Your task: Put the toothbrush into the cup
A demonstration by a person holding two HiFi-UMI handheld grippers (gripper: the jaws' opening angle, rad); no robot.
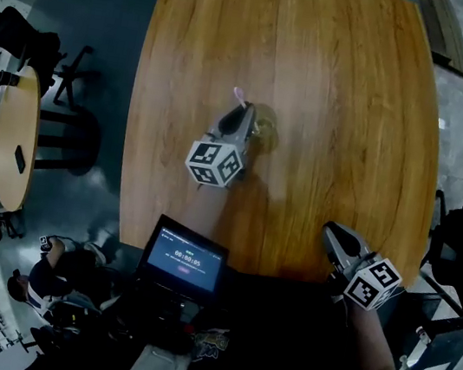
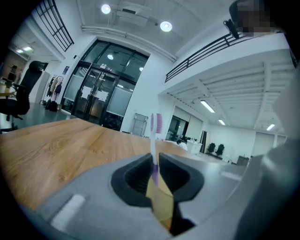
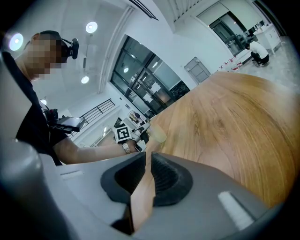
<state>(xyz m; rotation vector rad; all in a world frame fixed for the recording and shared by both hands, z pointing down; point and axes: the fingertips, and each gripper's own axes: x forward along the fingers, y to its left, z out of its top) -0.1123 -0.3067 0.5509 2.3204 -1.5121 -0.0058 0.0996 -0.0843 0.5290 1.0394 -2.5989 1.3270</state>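
As the head view shows, the left hand-held gripper point(image 1: 239, 118) hovers over the counter point(image 1: 345, 85), just beside the cup point(image 1: 265, 126). Its own view shows it clenched on the upright toothbrush point(image 2: 154, 136). The right hand-held gripper point(image 3: 146, 161), in its own view, is closed on nothing. The toothbrush looks mid-carry; next, probably, line it up over the cup, lower it and release.

- My left gripper point(image 1: 238, 123) is a smooth grey shell, with a marker cube point(image 1: 215, 163) of black-and-white squares at its near end.
- My right gripper point(image 1: 334, 235) matches it, cube and all.
- Inside each, black ribbed pads point(image 2: 135, 176) sit in the grey housing.
- The person carrying them wears a black short-sleeved top point(image 3: 29, 126), a wristwatch point(image 3: 125, 148) and a black headset point(image 3: 69, 45).
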